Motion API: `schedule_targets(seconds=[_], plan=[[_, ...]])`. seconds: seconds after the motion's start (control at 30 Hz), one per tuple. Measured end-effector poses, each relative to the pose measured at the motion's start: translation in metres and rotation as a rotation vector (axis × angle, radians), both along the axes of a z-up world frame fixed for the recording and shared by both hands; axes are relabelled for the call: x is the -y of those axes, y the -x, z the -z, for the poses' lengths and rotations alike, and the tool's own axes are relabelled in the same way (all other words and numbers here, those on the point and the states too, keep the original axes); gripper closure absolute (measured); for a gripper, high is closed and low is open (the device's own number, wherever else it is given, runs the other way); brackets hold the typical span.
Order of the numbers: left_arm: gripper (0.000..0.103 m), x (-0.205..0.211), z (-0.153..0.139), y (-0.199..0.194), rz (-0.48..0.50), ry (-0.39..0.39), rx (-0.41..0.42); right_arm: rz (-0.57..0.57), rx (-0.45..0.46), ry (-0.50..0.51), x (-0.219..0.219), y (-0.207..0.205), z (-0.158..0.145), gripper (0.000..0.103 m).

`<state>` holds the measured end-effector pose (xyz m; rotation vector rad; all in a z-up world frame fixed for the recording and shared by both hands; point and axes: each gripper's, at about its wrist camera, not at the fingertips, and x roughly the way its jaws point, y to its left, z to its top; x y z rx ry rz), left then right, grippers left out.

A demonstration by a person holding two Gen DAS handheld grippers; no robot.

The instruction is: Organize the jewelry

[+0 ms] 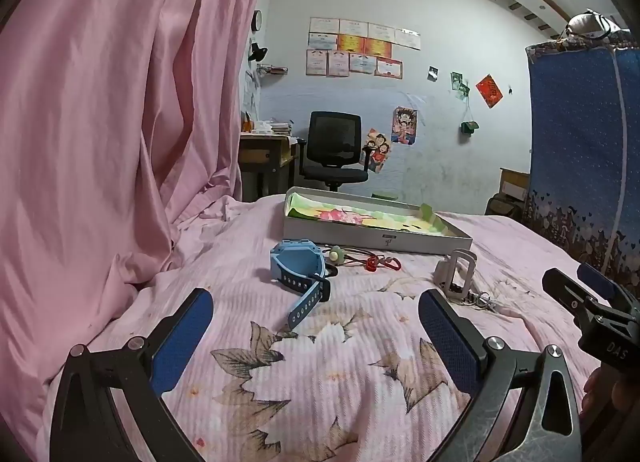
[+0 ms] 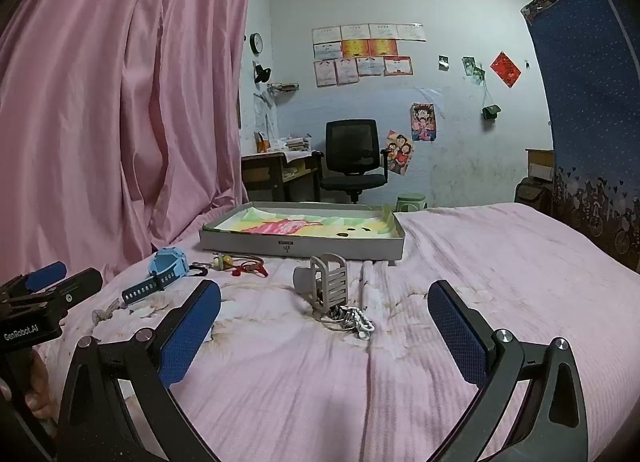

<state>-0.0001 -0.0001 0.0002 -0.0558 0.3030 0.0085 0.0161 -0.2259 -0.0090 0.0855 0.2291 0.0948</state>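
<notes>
A blue watch [image 1: 302,272] [image 2: 162,272] lies on the pink bedspread, its strap trailing toward me. Behind it rest a cord bracelet with a green bead [image 1: 338,254] [image 2: 224,260] and a red clasp piece [image 1: 382,263] [image 2: 250,270]. A grey clip with a keyring and white chain [image 1: 458,274] [image 2: 332,290] stands to the right. A shallow grey box [image 1: 376,238] [image 2: 304,248] lined with colourful paper sits further back. My left gripper [image 1: 316,336] is open, just short of the watch. My right gripper [image 2: 324,330] is open, just short of the clip.
A pink curtain [image 1: 120,121] hangs along the left of the bed. A blue curtain [image 1: 580,133] hangs at the right. A desk [image 2: 276,173] and black office chair [image 2: 354,157] stand beyond the bed's far edge. Bare bedspread [image 2: 500,262] stretches to the right.
</notes>
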Motion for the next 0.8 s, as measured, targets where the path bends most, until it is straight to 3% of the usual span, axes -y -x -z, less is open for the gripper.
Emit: schedule_targets(seconds=[0.8], plan=[[0.000,-0.0005,-0.0004,0.0001,0.001,0.007,-0.001,-0.005,-0.012,0.001,-0.0002,-0.0019,0.0023,0.001]])
